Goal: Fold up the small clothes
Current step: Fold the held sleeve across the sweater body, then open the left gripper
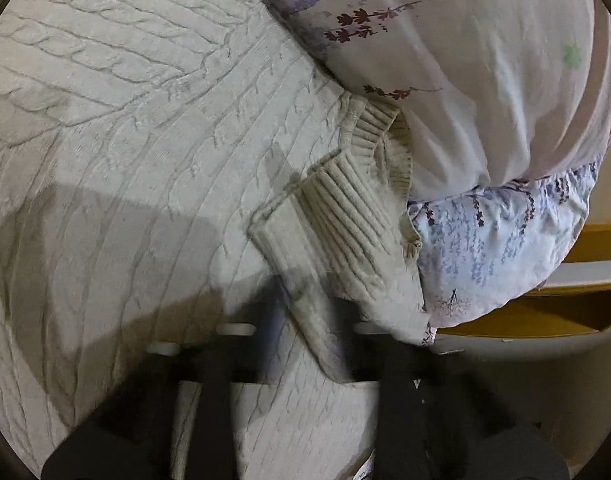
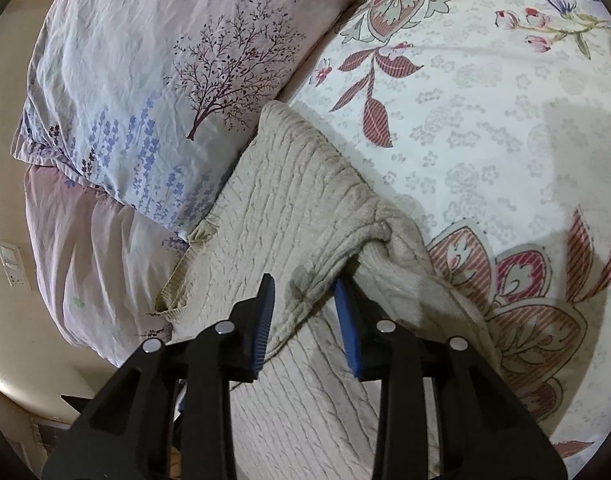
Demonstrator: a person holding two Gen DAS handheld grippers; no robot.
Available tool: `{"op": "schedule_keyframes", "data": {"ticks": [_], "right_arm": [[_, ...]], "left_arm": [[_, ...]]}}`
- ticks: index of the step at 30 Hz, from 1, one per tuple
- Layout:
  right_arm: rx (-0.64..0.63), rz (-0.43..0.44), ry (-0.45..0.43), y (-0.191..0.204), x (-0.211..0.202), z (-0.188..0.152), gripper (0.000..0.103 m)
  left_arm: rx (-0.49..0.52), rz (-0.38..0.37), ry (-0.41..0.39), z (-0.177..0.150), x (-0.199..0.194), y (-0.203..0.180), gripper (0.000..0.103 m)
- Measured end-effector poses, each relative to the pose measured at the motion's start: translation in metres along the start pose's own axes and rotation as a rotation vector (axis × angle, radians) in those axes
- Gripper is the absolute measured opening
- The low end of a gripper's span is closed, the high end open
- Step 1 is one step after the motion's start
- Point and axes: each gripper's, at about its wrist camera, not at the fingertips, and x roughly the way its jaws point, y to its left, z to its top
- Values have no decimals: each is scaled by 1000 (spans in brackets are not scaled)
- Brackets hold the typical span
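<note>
- Right wrist view: right gripper (image 2: 305, 312) spread wide, straddling a raised fold of the cream cable-knit sweater (image 2: 273, 216), on the floral bedsheet (image 2: 485, 120) beside the lavender-print pillow (image 2: 145, 80).
- Left wrist view: left gripper (image 1: 305, 320) blurred, apparently spread; ribbed cuff (image 1: 345, 216) between its fingers.

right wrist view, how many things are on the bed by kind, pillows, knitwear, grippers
Pillows in lavender floral cotton cases: 2, the upper pillow stacked on the lower pillow
Cream cable-knit sweater: 1
Black two-finger gripper with blue pads, the right gripper, open around a sweater fold: 1
Total: 4, all on the floral bedsheet
</note>
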Motion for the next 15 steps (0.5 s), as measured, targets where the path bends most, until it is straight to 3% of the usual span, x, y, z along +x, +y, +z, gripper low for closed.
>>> {"op": "schedule_keyframes", "data": {"ticks": [1, 3, 9, 10, 12, 15], "right_arm": [[-1, 1, 1, -1, -1, 0, 32], [1, 1, 2, -2, -1, 0, 32], [-3, 1, 6, -2, -1, 1, 32], [-7, 0, 5, -1, -1, 1, 31], [-12, -3, -2, -1, 0, 2, 30], [-21, -12, -18, -2, 0, 2, 20]], "left_arm": [[1, -28, -9, -1, -2, -1, 59], [25, 1, -37, -1, -5, -8, 67], [10, -2, -48, 1, -3, -9, 64], [18, 10, -53, 3, -2, -11, 61], [18, 8, -64, 8, -1, -9, 30], [-5, 0, -70, 13, 1, -11, 11]]}}
